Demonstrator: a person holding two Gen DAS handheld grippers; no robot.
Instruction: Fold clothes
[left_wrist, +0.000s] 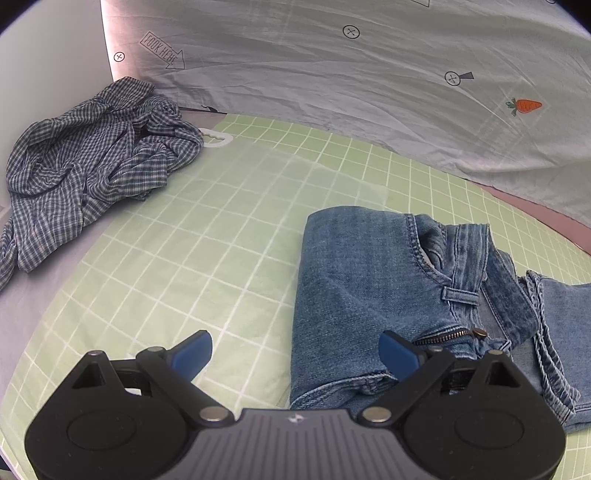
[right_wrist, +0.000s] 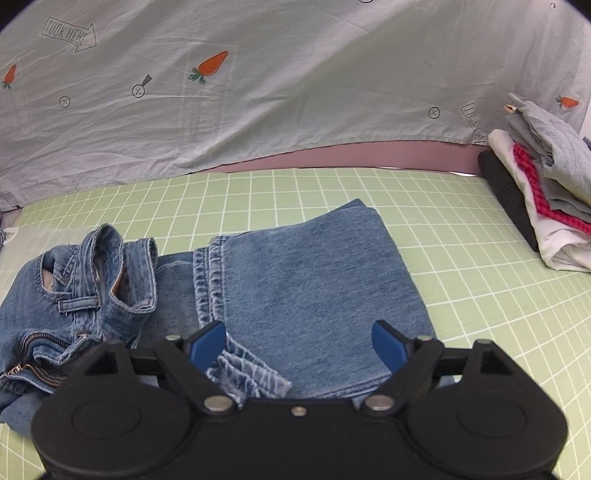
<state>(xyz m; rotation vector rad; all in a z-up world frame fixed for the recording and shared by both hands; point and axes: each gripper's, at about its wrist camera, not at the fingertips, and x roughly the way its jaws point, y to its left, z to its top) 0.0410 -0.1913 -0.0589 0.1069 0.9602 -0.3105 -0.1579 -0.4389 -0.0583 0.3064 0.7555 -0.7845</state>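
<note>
the jeans (right_wrist: 303, 288) are laid folded on the green mat (right_wrist: 461, 266). the left gripper (left_wrist: 295, 354) is held above their waist end, its fingers spread apart and empty. the right gripper (right_wrist: 299, 345) is held above the leg end, also spread and empty. a checked shirt (left_wrist: 92, 162) is seen crumpled at the mat's edge, and a pile (right_wrist: 543, 184) at the other edge.

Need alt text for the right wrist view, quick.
Open right gripper hovers over folded jeans on a green grid mat, its blue fingers spread and holding nothing. A stack of folded clothes sits at the far right; a carrot-print sheet hangs behind.
</note>
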